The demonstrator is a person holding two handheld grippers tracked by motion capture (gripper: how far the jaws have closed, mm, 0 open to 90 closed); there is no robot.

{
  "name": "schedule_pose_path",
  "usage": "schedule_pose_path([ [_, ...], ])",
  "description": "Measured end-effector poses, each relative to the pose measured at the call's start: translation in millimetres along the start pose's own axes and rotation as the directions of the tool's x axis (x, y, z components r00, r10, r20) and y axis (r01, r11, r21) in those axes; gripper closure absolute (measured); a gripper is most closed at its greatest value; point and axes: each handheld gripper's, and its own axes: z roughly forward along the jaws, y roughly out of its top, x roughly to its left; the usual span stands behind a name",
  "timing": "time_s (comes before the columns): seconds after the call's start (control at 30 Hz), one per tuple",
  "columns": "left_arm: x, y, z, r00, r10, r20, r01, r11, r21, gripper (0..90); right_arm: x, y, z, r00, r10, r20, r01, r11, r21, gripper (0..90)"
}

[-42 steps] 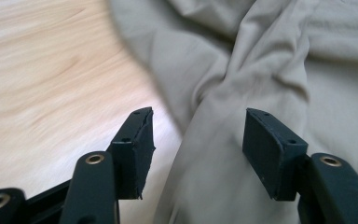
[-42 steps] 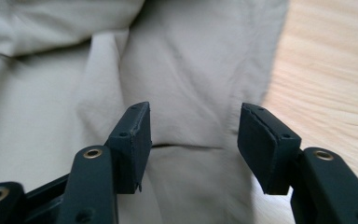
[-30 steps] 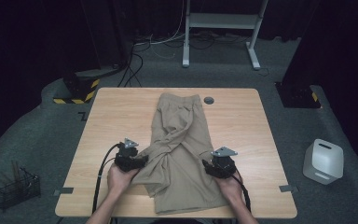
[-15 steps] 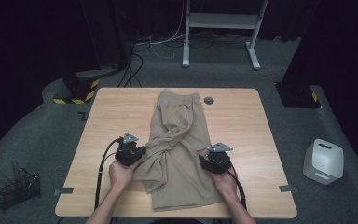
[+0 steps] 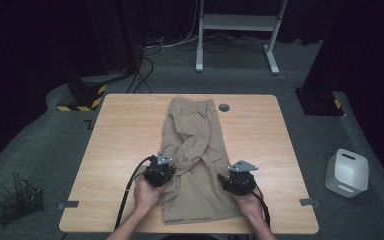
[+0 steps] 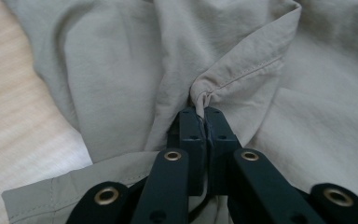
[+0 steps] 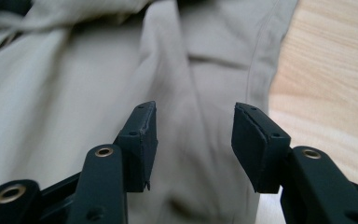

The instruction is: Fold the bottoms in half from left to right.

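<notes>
Lying along the middle of a wooden bench (image 5: 120, 145) on grey carpet (image 5: 45, 145): beige shorts (image 5: 195, 150). Left gripper (image 6: 204, 122) jaws clamped on a hem fold; right gripper (image 7: 193, 140) jaws apart above the cloth. Wire basket (image 5: 17, 205) holding sticks on the floor.

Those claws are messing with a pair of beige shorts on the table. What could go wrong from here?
The left gripper pinches just a small pucker of the shorts near a hem, so the cloth may slip out when pulled. The right gripper is open above the fabric, holding nothing, so one-sided pulling might drag or bunch the shorts further across the table.
</notes>
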Motion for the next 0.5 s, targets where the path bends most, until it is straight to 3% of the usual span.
schedule_pose_path([
  [0.07,8.6,8.6,8.3,0.9984,0.02,-0.052,-0.02,0.9998,0.005,87.7,4.4,-5.0,9.0,0.9993,-0.032,0.019,0.032,0.9989,0.034,49.4],
  [0.13,12.1,11.9,11.4,0.9975,0.026,-0.066,-0.026,0.9996,0.007,87.7,3.6,-4.9,12.4,0.9999,-0.011,0.008,0.011,0.9998,0.014,49.2],
  [0.17,19.1,19.4,17.0,0.9967,0.016,-0.08,-0.014,0.9997,0.019,87.8,0.8,-0.1,20.5,0.9997,0.024,0.003,-0.024,0.9997,0.003,48.9],
  [0.3,30.5,31.4,19.7,0.9957,-0.034,-0.086,0.038,0.9982,0.047,87.9,0.1,10.2,31.8,0.9993,0.037,0.01,-0.037,0.9993,0.005,48.6],
  [0.37,23.3,43.3,-4.2,0.9982,-0.054,-0.025,0.053,0.9972,-0.054,88.1,-0.6,15.4,37.5,0.9995,0.029,0.011,-0.03,0.9996,0.005,48.5],
  [0.4,15.2,47.6,-14.6,0.9994,-0.035,0.006,0.035,0.9958,-0.084,88.1,-0.4,15.5,37.6,0.9994,0.032,0.012,-0.032,0.9995,0.005,48.5],
  [0.43,3.6,51.2,-24.0,0.9997,0.01,0.023,-0.008,0.9938,-0.111,88.0,-0.2,15.3,37.5,0.9994,0.032,0.014,-0.032,0.9995,0.005,48.5],
  [0.5,-21.3,55.3,-32.7,0.9934,0.108,0.04,-0.102,0.9855,-0.136,87.8,-0.1,15.3,37.5,0.9993,0.035,0.015,-0.035,0.9994,0.004,48.5],
])
